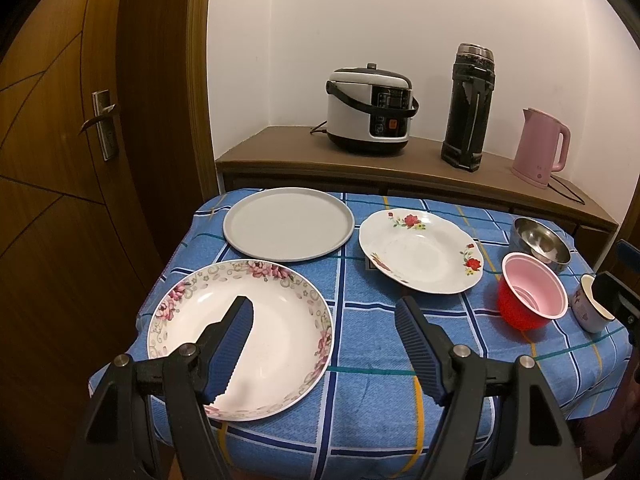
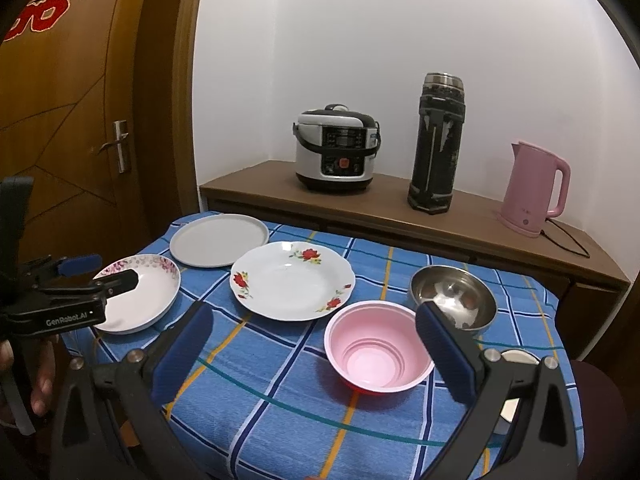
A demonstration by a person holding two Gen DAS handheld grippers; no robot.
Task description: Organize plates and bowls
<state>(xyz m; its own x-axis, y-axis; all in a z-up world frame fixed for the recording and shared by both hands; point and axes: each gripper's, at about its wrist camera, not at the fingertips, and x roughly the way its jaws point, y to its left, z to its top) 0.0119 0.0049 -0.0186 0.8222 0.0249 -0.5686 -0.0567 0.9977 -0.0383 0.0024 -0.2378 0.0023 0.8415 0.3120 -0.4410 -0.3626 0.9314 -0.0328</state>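
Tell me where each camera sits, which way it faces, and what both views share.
Left wrist: on the left gripper, facing forward over the pink-flowered plate; its open fingers show.
Right wrist: on the right gripper, facing the pink-lined bowl; its open fingers, the left gripper and a hand show.
Shared: grey plate, red-flowered plate, steel bowl, rice cooker.

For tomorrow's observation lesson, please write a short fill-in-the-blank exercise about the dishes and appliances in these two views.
1. The kettle on the sideboard is coloured ____.
2. The plate with no flower pattern is plain ____.
3. The shiny bowl behind the red and pink bowl is made of ____.
4. Both jaws of the left hand-held gripper stand ____, one finger over the pink-flowered plate.

Missing words: pink; grey; metal; open
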